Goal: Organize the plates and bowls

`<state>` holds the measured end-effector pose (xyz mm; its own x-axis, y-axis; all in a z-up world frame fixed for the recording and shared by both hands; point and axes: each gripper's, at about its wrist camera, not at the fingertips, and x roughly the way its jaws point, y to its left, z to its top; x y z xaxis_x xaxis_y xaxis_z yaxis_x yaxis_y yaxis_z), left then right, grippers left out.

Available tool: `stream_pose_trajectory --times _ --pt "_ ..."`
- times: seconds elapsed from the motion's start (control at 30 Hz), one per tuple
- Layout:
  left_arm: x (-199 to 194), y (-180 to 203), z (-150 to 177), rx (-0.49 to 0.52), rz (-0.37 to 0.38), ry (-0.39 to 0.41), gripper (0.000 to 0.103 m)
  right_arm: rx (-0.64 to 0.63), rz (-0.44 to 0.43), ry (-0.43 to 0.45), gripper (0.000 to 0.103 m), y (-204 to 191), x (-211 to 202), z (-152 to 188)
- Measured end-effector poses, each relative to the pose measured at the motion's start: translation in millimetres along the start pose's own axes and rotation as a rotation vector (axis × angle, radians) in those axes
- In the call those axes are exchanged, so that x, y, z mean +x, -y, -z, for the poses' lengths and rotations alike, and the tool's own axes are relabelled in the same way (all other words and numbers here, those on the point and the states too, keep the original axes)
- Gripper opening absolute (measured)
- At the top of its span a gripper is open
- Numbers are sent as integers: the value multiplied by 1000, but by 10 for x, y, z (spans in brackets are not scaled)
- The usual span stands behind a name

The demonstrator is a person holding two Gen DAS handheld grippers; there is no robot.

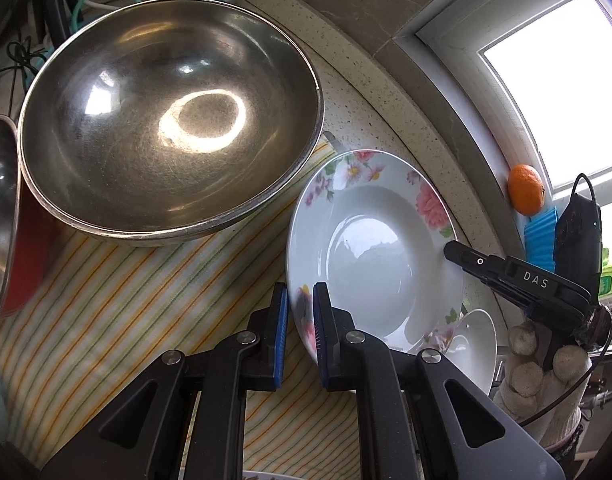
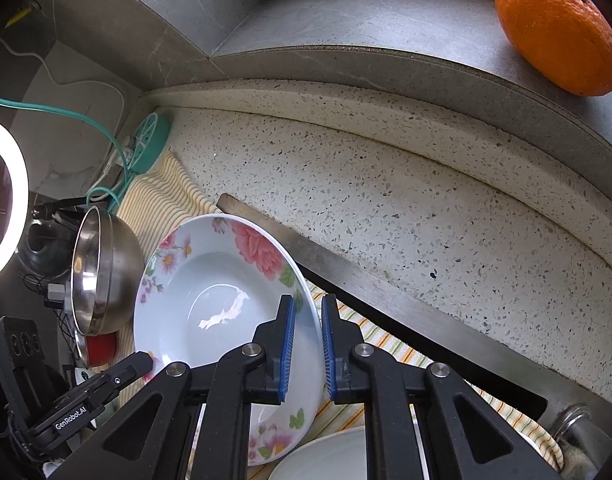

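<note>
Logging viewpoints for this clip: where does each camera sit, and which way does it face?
Left wrist: on the left gripper, looking steeply down at the floral plate, steel bowl and striped cloth; its own fingers grip the plate's rim, and the right gripper in a gloved hand shows.
Right wrist: on the right gripper, looking down over the same plate toward the speckled counter; the left gripper shows.
Shared: plate, bowl, cloth, orange.

left wrist: steep down, close | right wrist: steep down, close | shared: floral plate (image 1: 370, 256) (image 2: 221, 304)
</note>
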<state>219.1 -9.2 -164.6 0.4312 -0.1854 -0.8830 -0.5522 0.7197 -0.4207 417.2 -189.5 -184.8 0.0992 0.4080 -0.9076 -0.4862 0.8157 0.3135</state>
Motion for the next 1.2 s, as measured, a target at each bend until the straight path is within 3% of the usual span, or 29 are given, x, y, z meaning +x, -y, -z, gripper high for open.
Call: stream_pose_trajectory --times 0.53,1.2 --pt "-61 -23 25 18 -36 16 10 -12 -16 -2 10 -103 -82 102" --pt "-198 -47 160 37 -18 7 10 -4 -17 13 8 -230 -206 331"
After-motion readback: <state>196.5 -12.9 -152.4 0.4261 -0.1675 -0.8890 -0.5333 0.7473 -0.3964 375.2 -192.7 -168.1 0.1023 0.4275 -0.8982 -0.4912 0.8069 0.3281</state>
